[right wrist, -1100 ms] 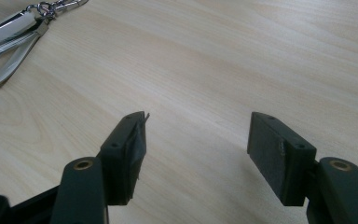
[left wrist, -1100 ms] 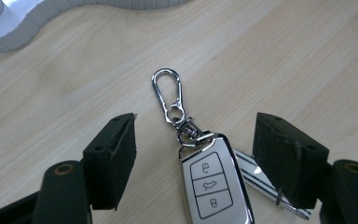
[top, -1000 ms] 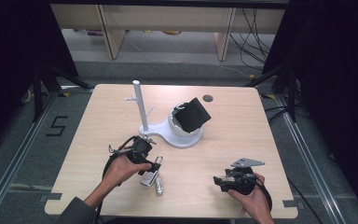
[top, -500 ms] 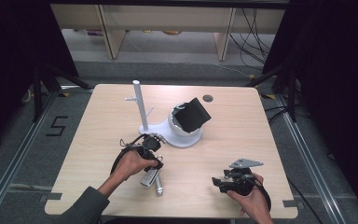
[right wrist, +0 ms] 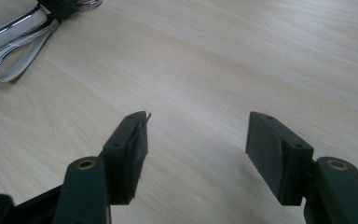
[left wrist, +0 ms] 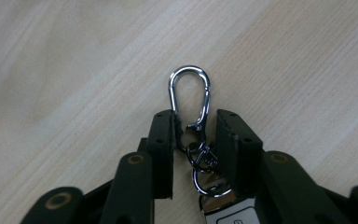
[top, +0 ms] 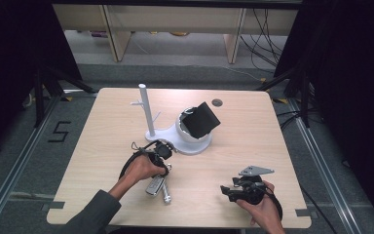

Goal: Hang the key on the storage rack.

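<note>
- Since the earlier high view, the left gripper has shifted slightly up the frame, toward the white stand, and its jaws have just been closing around the key ring.
- Seen from the left gripper view, the silver carabiner pokes out past the jaw tips, while the small rings below it sit between the two pads; the left pad seems to touch the clip's base, but a narrow gap shows at the right pad, so no firm grasp is visible.
- At the bottom edge of that view the car key fob is cut off, half hidden between the jaws.
- From above, the person's left hand covers most of the key set; just the fob and strap stick out below it on the surface.
- Lower right in the high view, the right gripper rests with jaws released, nothing between them.
- Upper left in the right gripper view, the looped strap is cropped by the edge.
</note>
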Demonstrator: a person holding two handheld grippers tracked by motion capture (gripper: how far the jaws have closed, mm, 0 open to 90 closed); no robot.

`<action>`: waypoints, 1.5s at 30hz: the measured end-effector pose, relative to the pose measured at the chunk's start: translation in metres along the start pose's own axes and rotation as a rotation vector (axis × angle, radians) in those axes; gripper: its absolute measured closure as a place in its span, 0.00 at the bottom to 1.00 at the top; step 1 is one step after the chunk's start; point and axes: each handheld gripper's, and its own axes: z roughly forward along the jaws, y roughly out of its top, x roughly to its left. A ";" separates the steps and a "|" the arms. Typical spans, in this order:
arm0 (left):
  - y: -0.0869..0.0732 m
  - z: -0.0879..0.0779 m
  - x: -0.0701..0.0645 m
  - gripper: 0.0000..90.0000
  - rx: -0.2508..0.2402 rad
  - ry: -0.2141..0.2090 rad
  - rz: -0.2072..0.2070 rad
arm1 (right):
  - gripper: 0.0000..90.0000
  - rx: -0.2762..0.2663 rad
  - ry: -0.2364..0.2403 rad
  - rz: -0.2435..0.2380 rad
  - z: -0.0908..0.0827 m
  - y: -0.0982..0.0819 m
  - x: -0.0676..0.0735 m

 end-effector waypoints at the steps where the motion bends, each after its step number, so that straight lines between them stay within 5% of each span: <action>1: 0.001 0.000 -0.001 0.76 0.004 0.003 0.006 | 0.44 0.001 0.002 0.000 0.000 0.000 0.000; 22: 0.023 0.003 -0.023 0.80 0.191 0.138 0.190 | 0.44 0.011 0.007 0.010 0.002 -0.001 0.002; 30: 0.020 0.003 -0.020 0.83 0.167 0.133 0.228 | 0.44 0.009 0.010 -0.001 0.002 -0.002 0.001; 33: 0.018 -0.003 -0.015 0.93 0.125 0.123 0.219 | 0.44 0.007 0.026 0.019 0.003 -0.001 0.002; 45: 0.014 -0.004 -0.005 0.93 0.125 0.079 0.199 | 0.44 0.011 0.014 0.009 0.003 -0.001 0.001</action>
